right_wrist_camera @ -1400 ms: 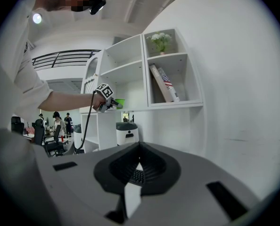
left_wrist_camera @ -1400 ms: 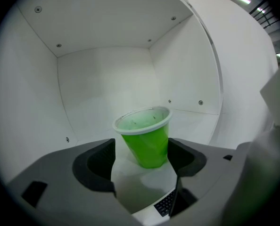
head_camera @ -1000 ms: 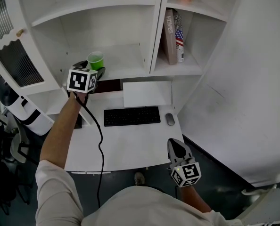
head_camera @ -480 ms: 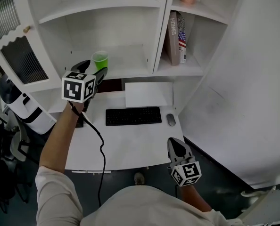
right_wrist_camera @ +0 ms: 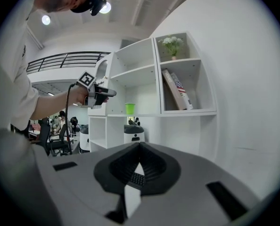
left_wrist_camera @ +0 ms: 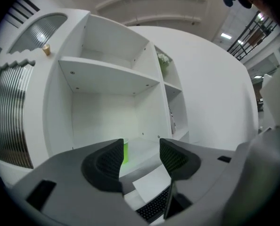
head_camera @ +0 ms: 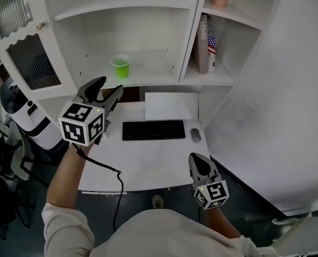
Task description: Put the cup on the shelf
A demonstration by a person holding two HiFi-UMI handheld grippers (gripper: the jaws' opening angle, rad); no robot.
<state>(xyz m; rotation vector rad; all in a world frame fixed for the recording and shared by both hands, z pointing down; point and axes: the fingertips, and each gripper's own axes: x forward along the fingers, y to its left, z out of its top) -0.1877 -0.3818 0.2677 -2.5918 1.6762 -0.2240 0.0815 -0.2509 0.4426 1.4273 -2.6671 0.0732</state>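
A green cup (head_camera: 121, 67) stands upright on the white shelf (head_camera: 148, 79), in the wide left bay above the desk. My left gripper (head_camera: 110, 85) hangs in front of the shelf, clear of the cup and pointing at it. It is open, its jaws have just been closing, and nothing is between them. In the left gripper view the cup (left_wrist_camera: 125, 153) peeks out beside the left pad, far beyond the left gripper (left_wrist_camera: 141, 149). My right gripper (head_camera: 197, 160) is shut and empty, low near the desk's front edge. The right gripper view shows the cup (right_wrist_camera: 129, 108) past the right gripper (right_wrist_camera: 140, 147).
A black keyboard (head_camera: 153, 130), a mouse (head_camera: 195, 135) and a white sheet (head_camera: 168, 106) lie on the desk. Books (head_camera: 207, 42) lean in the right bay. An open cabinet door (head_camera: 28, 63) juts out at the left, above a white machine (head_camera: 30, 122).
My left gripper has drawn back from the shelf toward me, leaving the cup standing there alone. Its jaws have narrowed. The right gripper has hardly shifted.
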